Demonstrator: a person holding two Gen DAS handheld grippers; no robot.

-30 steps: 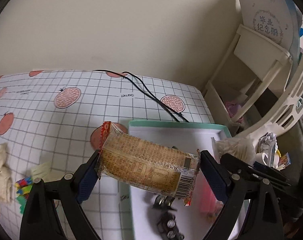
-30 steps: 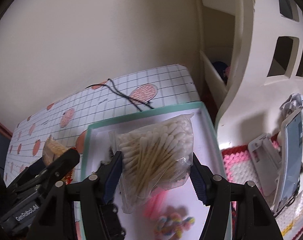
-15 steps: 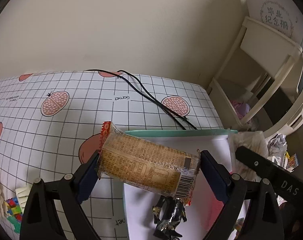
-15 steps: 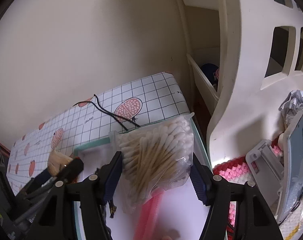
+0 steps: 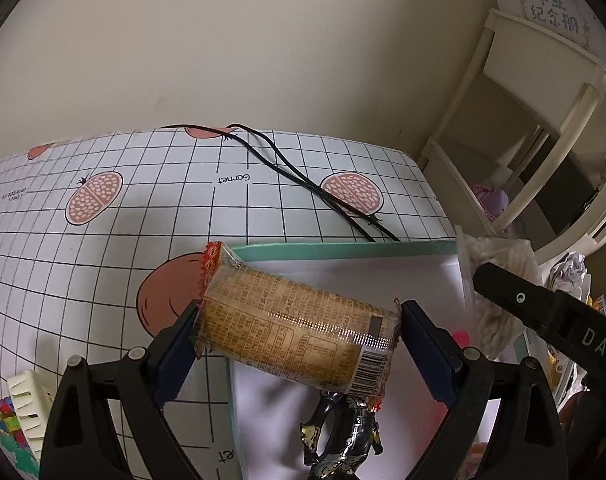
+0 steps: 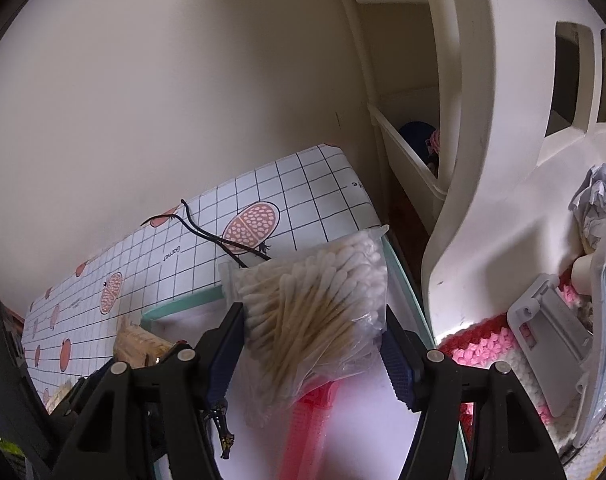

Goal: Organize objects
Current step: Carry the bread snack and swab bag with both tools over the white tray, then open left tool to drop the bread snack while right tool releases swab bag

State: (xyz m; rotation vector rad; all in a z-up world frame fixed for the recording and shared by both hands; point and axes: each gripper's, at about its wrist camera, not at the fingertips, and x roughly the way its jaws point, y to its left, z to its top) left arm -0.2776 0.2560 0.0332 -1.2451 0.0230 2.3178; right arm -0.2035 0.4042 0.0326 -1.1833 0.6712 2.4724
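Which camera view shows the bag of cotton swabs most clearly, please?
The right wrist view: the bag of cotton swabs sits centred in the right gripper, unobstructed. The left wrist view catches only its blurred edge behind the right gripper's finger.

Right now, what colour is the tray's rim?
Mint green rim, white inside; clearest in the left wrist view.

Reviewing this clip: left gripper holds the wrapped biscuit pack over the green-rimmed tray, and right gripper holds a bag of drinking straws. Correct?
Not quite. The right gripper holds a clear bag of cotton swabs, not drinking straws; the right wrist view shows the white tips and wooden sticks. The rest stands: the left gripper holds the wrapped biscuit pack over the green-rimmed tray.
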